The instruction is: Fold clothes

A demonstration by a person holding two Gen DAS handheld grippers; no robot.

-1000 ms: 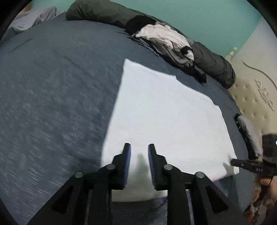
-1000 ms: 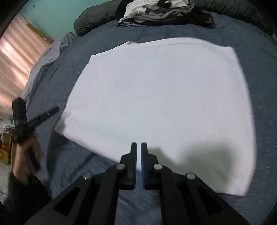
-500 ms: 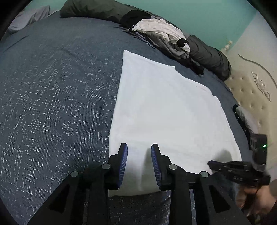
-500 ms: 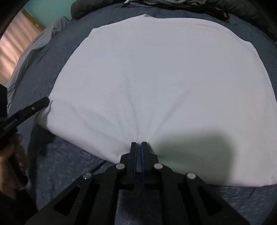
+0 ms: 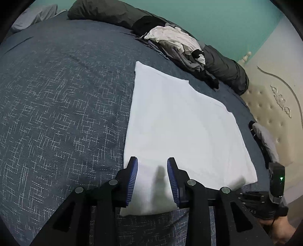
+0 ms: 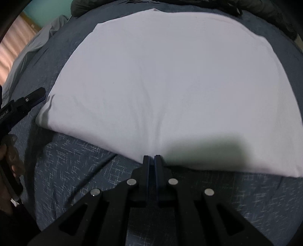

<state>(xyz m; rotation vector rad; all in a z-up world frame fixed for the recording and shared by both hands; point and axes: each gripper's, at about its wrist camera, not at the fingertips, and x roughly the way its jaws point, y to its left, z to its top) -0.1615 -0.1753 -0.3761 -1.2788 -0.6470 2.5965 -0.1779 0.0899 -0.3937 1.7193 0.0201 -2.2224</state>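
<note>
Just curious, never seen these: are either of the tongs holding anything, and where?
The right tongs pinch the white cloth at its near edge; the left tongs hold nothing.

I am working in a bedroom of a home. A wide bed [image 5: 56, 106] fills nearly everything I see, covered in dark blue fabric with a pale crosshatch weave. At the right stands a cream tufted headboard [image 5: 269, 106] with carved scrollwork, and a teal wall [image 5: 217, 20] runs behind the far side. A dark rolled duvet [image 5: 106, 13] lies along the far edge, with a loose heap of clothes [image 5: 176, 43] against it. At the far left of the right wrist view hangs a pinkish curtain [image 6: 13, 43].
</note>
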